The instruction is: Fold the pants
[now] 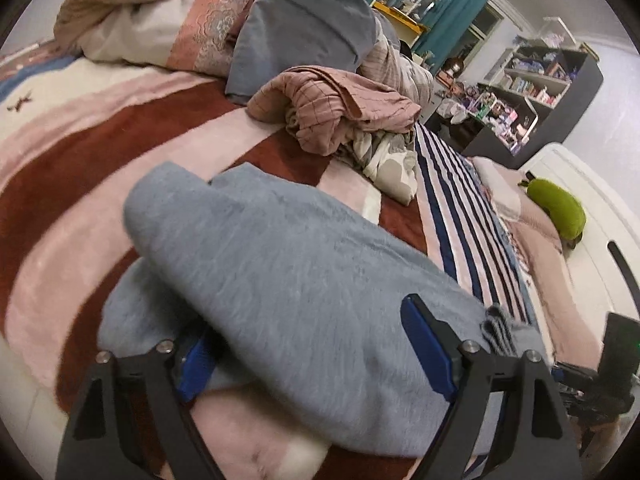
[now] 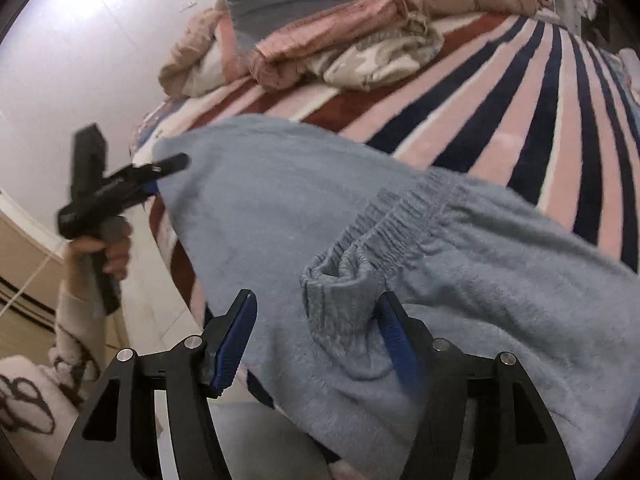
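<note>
On the striped blanket (image 1: 80, 168) that covers the bed lie the grey-blue pants (image 1: 288, 264), soft and fuzzy, folded over on themselves near the blanket's front edge. From the left wrist camera, the left gripper (image 1: 312, 344) straddles the folded cloth with its jaws spread wide: one blue-padded finger is half buried under the fabric's edge, the other rests on top of the pants, and the cloth fills the gap between them without being pinched. From the right wrist camera, the right gripper (image 2: 316, 320) is likewise wide open, its two blue pads on either side of the gathered elastic waistband (image 2: 384, 224), which bunches up between them; neither pad presses the fabric tight. That same view shows the person's left hand (image 2: 108, 248) holding the other tool at the far end of the pants, where its tip meets the cloth edge.

Beyond the pants, farther up the blanket, sits a crumpled heap of pink checked cloth (image 1: 336, 104) with a pale patterned piece (image 1: 384, 160) beside it, and behind those a rumpled duvet (image 1: 152, 20). Off the blanket's right side, a green cushion (image 1: 556, 208) lies on a neighbouring surface, with cluttered shelves (image 1: 536, 76) against the wall beyond.
</note>
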Available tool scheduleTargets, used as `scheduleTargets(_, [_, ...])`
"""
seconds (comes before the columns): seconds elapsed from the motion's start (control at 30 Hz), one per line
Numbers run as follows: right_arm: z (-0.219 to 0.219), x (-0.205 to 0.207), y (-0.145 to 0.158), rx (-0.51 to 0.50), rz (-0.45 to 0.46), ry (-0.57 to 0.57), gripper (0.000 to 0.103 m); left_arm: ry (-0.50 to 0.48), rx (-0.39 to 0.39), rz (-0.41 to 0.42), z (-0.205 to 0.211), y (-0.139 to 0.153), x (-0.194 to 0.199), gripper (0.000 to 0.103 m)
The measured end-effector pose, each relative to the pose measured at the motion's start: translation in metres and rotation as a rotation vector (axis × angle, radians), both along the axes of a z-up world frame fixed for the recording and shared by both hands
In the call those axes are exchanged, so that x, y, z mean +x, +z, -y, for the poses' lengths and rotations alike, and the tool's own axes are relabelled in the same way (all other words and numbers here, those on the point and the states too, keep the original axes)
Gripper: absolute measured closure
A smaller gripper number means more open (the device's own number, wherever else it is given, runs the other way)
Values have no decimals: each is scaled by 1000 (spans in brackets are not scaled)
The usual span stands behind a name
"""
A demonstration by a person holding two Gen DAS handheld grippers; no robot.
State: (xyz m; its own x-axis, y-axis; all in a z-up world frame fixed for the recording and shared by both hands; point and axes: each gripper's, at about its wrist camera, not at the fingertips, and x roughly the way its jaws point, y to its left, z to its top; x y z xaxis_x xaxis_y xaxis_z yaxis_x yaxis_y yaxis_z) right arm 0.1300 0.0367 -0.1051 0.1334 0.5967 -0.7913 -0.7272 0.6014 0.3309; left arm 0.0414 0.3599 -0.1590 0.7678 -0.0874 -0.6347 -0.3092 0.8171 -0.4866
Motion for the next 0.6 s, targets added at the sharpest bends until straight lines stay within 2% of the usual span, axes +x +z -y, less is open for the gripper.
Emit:
scheduleTargets(0.1, [15,0,21,45,54,-41,44,26,-3,0,-4,-3,10,51])
scheduleTargets(0.17, [31,4,34,65,85,-93,44,39,-15,-2,-8,-4,17,81])
scheduleTargets(0.23, [49,8,44,65,123,-154,44,41,-25,2,-10,-3,22,95])
scheduleTargets(0.43, [89,11,45,-36,241,-267,44,37,45,71,5,25,22,99])
scheduleTargets(0.5, [95,12,34,-80,238,-277,44,21,84,100,15,39,20,99])
scheduleTargets(0.6, [101,15,13,-116,174,-256,45,-12,120,131,29,58,19,99])
